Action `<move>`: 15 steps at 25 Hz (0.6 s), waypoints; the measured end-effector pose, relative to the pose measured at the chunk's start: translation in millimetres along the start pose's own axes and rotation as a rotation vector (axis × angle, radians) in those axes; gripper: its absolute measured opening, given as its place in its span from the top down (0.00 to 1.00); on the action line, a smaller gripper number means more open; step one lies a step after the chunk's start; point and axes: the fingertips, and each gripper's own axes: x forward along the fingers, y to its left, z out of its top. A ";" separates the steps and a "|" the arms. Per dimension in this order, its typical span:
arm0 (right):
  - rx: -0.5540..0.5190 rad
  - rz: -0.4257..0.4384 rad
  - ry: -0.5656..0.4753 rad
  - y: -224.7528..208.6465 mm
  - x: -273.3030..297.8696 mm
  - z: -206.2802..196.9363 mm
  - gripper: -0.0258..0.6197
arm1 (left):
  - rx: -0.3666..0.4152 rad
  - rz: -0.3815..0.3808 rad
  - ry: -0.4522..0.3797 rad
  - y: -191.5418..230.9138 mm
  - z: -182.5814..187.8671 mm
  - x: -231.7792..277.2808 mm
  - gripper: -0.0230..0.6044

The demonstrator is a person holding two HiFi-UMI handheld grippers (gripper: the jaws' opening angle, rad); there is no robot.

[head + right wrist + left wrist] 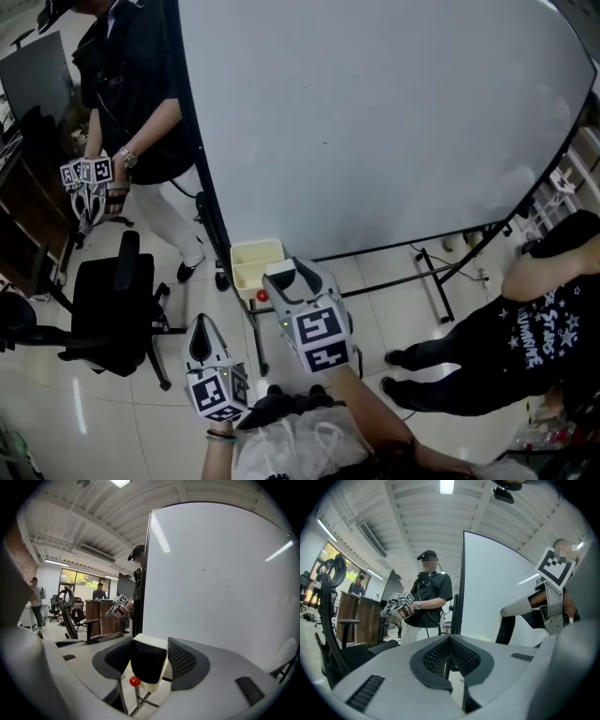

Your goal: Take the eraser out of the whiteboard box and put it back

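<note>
My right gripper (149,660) is shut on the eraser (148,662), a block with a black felt face and a white back, held upright between the pads. Just below it are the cream whiteboard box (153,686) and a red knob (135,681). In the head view the right gripper (285,279) hovers over the near right corner of the box (251,253), which hangs at the lower left corner of the whiteboard (375,122). My left gripper (200,344) hangs lower left of the box. In its own view the left gripper (449,657) is shut on nothing.
A person in black (141,103) stands left of the whiteboard holding another marked gripper (87,183). A black office chair (112,314) is on the floor at left. Another person (525,328) stands at right by the whiteboard's stand legs (436,281).
</note>
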 end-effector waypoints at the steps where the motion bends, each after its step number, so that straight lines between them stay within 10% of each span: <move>1: 0.001 0.001 -0.004 1.2 1.6 0.6 0.55 | 0.003 0.002 -0.001 2.3 0.5 0.3 0.96; 15: -0.023 0.019 -0.046 18.0 46.5 -2.6 0.55 | -0.041 0.023 0.034 10.4 -16.1 7.1 0.96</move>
